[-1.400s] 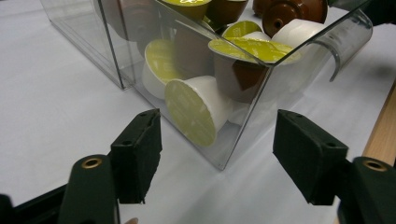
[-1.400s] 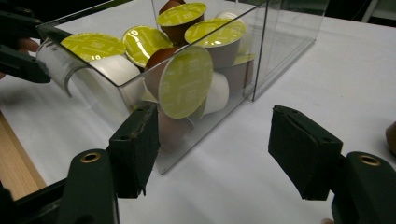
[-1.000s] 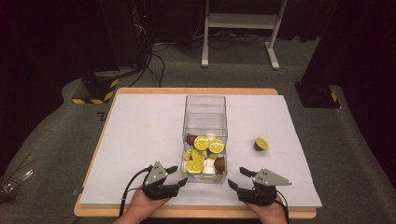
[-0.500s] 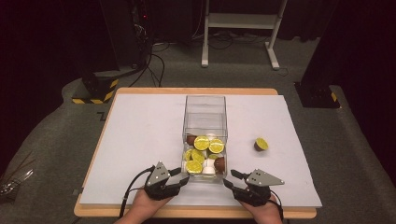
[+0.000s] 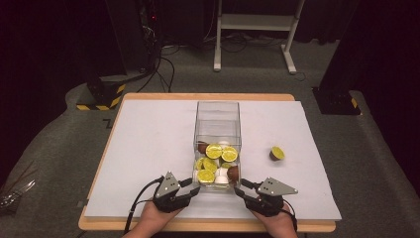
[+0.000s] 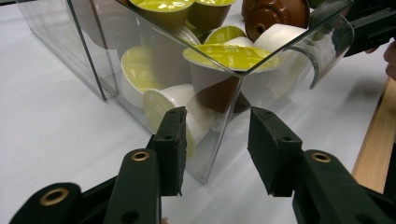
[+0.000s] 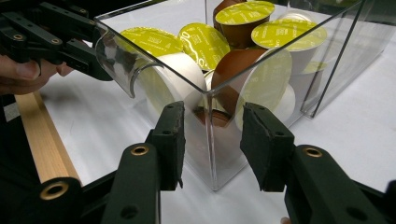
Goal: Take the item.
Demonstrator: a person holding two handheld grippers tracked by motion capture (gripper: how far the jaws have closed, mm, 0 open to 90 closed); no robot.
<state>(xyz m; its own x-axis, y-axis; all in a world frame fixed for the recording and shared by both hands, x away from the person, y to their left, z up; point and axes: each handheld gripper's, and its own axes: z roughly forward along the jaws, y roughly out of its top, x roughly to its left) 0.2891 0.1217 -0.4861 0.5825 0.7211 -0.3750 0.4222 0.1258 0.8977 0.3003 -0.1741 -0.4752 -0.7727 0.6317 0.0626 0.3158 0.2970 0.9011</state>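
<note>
Both claws straddle the near corners of the clear box [image 5: 218,130], left gripper [image 6: 215,140] and right gripper [image 7: 211,140] just closing yet short of the walls. We judge gripping remains; one capsule [image 5: 277,153] lies outside.

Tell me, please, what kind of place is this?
Probably a lab or recording room: a white-covered table stands on grey carpet, cables trail on the floor beside dark equipment, and a yellow-black striped base sits nearby.
</note>
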